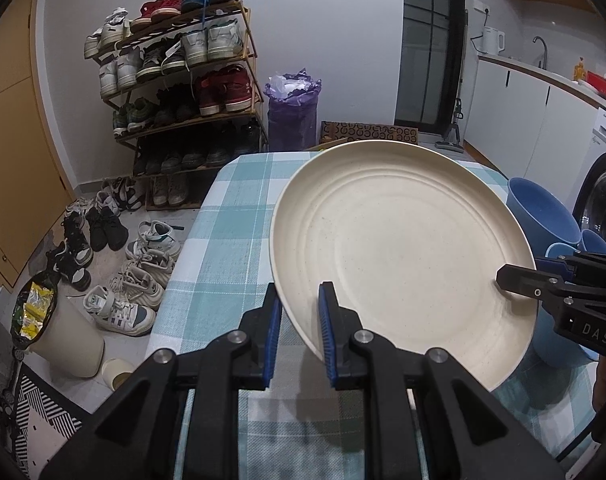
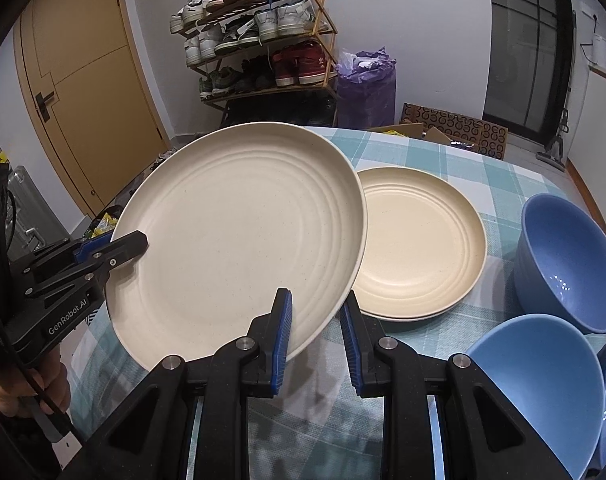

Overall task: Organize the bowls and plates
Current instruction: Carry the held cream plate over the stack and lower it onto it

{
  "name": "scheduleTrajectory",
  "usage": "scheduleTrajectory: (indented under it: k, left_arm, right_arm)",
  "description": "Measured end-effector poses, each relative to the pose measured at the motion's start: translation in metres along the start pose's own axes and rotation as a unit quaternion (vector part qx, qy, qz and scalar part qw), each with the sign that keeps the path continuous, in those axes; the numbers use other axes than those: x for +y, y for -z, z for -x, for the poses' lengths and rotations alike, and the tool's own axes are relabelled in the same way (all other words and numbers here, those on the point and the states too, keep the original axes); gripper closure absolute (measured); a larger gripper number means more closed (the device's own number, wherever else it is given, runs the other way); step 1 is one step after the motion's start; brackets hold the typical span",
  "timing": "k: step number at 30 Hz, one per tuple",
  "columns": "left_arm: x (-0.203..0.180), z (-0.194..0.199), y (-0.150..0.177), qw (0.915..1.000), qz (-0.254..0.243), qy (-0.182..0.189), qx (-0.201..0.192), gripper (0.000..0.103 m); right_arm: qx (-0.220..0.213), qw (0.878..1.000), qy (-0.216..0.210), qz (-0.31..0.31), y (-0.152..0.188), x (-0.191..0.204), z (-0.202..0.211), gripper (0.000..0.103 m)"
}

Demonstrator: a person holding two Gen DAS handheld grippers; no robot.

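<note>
A large cream plate (image 1: pixel 399 248) hangs tilted above the checked tablecloth (image 1: pixel 231 216), held by both grippers at opposite edges. My left gripper (image 1: pixel 301 320) is shut on its near rim; the right wrist view shows it clamped at the plate's left edge (image 2: pixel 139 240). My right gripper (image 2: pixel 317 320) is shut on the plate's (image 2: pixel 239 232) lower right rim, and it also shows at the right of the left wrist view (image 1: pixel 503 276). A stack of smaller cream plates (image 2: pixel 423 240) lies on the table just right of the held plate. Blue bowls (image 2: pixel 567 260) (image 2: pixel 535 380) stand further right.
A loaded shoe rack (image 1: pixel 183 80), a purple bag (image 1: pixel 293 116) and a cardboard box (image 2: pixel 455 128) stand beyond the table's far edge. Loose shoes (image 1: pixel 143 280) and a lined bin (image 1: pixel 55 328) sit on the floor to the left. A hand (image 2: pixel 31 396) holds the left gripper.
</note>
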State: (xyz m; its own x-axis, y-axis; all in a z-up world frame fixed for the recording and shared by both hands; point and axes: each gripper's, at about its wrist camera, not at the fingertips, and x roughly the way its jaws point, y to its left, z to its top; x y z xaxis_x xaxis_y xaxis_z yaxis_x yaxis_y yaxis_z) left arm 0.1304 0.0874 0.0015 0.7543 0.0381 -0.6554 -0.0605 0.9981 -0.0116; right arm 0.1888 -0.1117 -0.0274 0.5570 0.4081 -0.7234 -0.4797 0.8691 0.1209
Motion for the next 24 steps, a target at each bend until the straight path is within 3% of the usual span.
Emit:
scheduleTrajectory:
  k: [24]
  left_arm:
    - [-0.045, -0.024, -0.034, 0.9995, -0.019, 0.025, -0.001, 0.086]
  right_arm:
    - [0.010, 0.999, 0.040, -0.010, -0.017, -0.050, 0.013, 0.078]
